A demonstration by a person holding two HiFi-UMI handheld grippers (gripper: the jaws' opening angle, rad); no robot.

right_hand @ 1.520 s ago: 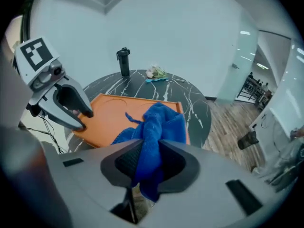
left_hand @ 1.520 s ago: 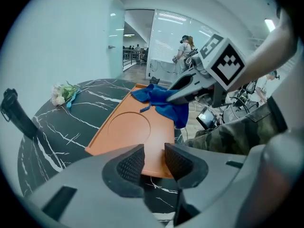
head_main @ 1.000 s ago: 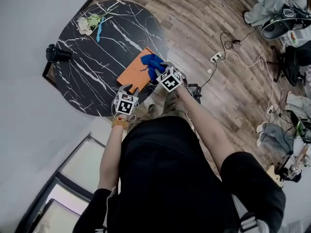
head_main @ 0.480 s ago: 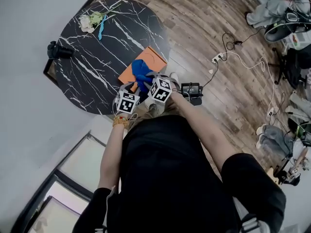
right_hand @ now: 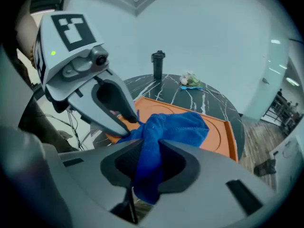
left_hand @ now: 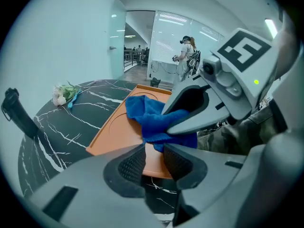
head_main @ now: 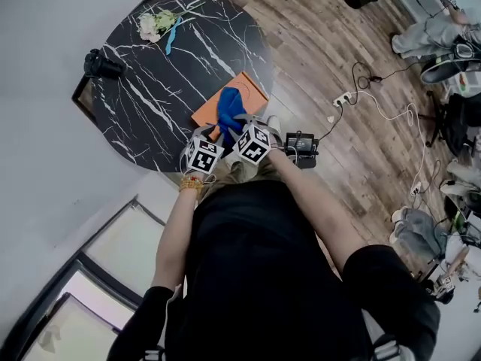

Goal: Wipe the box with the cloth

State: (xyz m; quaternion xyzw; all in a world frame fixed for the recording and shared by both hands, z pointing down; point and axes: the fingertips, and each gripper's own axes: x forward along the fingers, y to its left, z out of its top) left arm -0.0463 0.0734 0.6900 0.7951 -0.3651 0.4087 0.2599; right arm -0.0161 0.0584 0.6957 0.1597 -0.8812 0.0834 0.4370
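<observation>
The cloth (right_hand: 178, 127) was clamped in the right claw (right_hand: 149, 145); left claw (left_hand: 153, 150) apart, the unheld box (left_hand: 114, 132) ahead could be dragged

No legible text, brand, number or sign — none anywhere.

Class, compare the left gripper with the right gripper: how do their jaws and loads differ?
The right gripper has its jaws shut on the blue cloth; the left gripper has its jaws apart, pinching no cloth. The right gripper reaches over the box; the left gripper sits at its near edge. Both point down toward the box.
</observation>
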